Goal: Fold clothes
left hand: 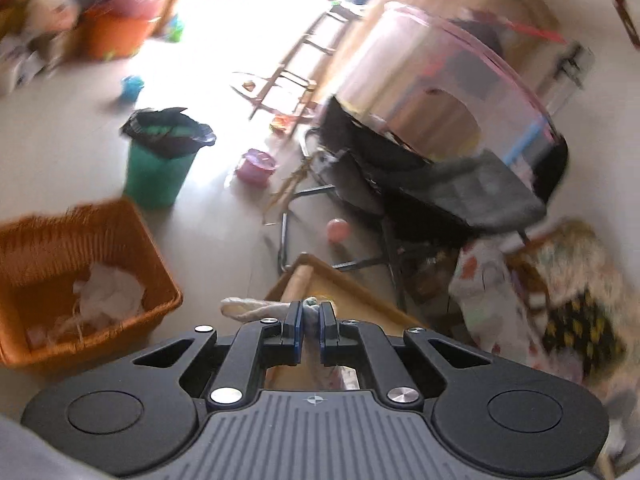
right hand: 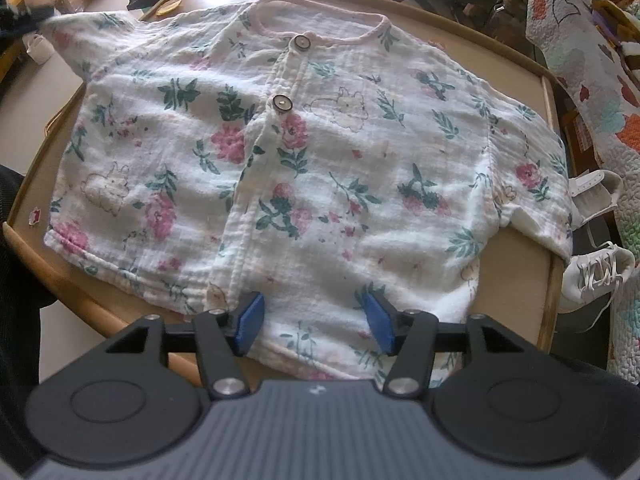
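A cluttered room with a pale floor (left hand: 60, 168) surrounds a low wooden table (right hand: 516, 248) with a raised rim. A floral button-front shirt (right hand: 280, 152) lies spread flat across the table, collar at the far side. Left of the table sit an orange wicker basket (left hand: 80, 240) and, farther off, a green bin (left hand: 156, 172); a patterned quilt (right hand: 592, 80) hangs at the right. The right gripper (right hand: 312, 320) hovers with jaws apart over the shirt's near hem. The left gripper (left hand: 311, 320) is clamped on a pinch of the shirt's fabric.
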A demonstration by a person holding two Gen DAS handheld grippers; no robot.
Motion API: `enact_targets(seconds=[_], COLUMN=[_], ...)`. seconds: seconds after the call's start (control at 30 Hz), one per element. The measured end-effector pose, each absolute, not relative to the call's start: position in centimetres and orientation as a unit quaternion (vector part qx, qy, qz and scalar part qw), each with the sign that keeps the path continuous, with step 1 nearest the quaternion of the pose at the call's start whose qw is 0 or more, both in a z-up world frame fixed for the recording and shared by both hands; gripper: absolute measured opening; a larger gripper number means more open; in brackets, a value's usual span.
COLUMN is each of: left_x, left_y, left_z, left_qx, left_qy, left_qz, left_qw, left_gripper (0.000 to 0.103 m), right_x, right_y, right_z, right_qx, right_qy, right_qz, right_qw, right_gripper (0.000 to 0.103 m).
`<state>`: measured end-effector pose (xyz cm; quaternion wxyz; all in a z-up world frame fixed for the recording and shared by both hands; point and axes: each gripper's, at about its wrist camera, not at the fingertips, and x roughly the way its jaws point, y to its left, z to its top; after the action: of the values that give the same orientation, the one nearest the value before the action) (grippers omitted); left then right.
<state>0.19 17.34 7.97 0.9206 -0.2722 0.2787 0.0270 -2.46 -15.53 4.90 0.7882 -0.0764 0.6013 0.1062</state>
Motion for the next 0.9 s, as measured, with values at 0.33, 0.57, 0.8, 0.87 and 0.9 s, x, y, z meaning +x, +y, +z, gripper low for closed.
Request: enact_targets(seconds=[0.33, 0.57, 0.8, 0.87, 0.9], left_x=[-0.4, 0.5, 2.5, 2.5, 2.4], left_y=[19.3, 20.6, 20.7, 20.9, 21.0], left_z=[4.3, 0.7, -2.3, -2.8, -3.0], left_qx=[-0.335, -0.398, -0.424, -0.439, -0.448], left_qy=[0.386, 0.417, 0.422, 0.417, 0.416], left_qz=[0.137, 0.13, 0.136, 0.142, 0.146], left_qw=[0.848, 0.807, 0.79, 0.783, 0.778], left_gripper=[0.04, 0.05, 0.055, 0.056, 0.056], right_x=[-2.4, -2.7, -3.6, -3.9, -4.1], right_y=[-15.6, -15.8, -18.4, -19.7, -20.2], right_z=[4.8, 5.6, 8.1, 8.4, 8.4], right_qx=[-0.076, -0.071, -0.052, -0.033, -0.022], right_qy=[0.6, 0.592, 0.556, 0.549, 0.545], right_qz=[0.104, 0.102, 0.077, 0.068, 0.067], right_qw=[0.79, 0.796, 0.826, 0.833, 0.835], right_gripper=[0.063, 0.063, 0.062, 0.062, 0.062])
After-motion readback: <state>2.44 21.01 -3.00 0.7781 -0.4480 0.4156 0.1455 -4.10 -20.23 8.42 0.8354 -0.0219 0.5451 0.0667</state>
